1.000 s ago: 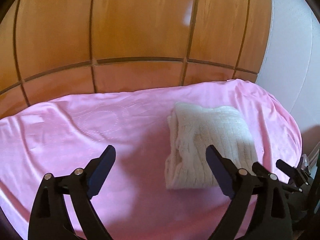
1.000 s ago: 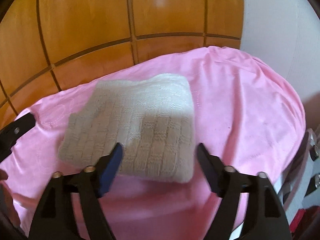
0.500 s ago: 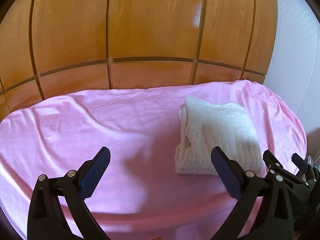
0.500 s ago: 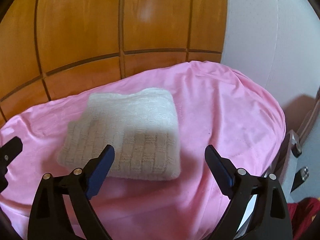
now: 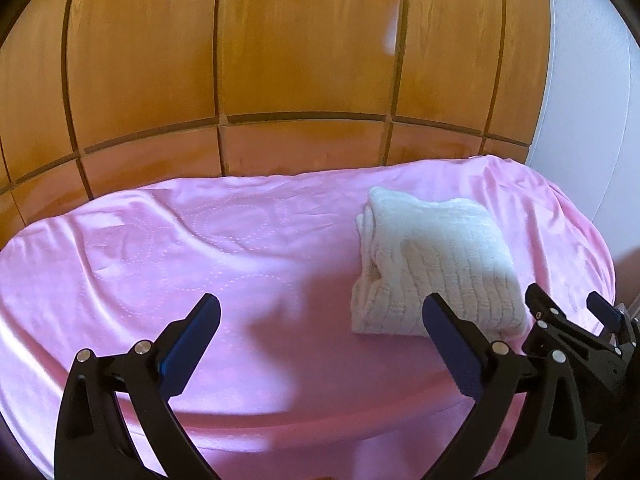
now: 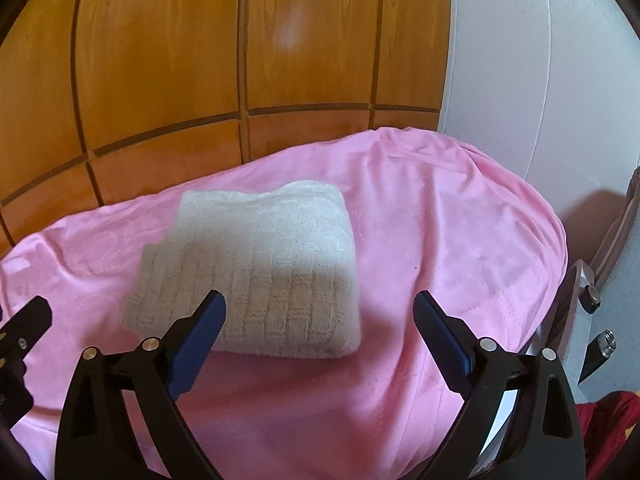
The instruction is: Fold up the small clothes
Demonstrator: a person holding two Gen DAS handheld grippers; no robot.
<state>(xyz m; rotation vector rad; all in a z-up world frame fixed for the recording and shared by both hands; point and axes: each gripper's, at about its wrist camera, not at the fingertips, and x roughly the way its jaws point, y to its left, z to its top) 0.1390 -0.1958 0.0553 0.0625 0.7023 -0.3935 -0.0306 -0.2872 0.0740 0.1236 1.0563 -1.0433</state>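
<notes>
A cream knitted garment lies folded into a thick rectangle on the pink blanket, toward its right side. My left gripper hangs open over the blanket's near part, to the left of the fold, with nothing between its fingers. In the right wrist view the same folded garment sits just beyond my right gripper, which is open and empty; its left finger overlaps the fold's near edge in the picture. The right gripper's fingertips also show at the right edge of the left wrist view.
A wooden panelled wall rises right behind the blanket. A white wall stands to the right. Metal hardware and red cloth sit past the blanket's right edge.
Both grippers have pulled back from the folded garment and spread wider. The right gripper's fingers, which straddled the fold's near edge, now stand clear of it. The garment has stayed put.
</notes>
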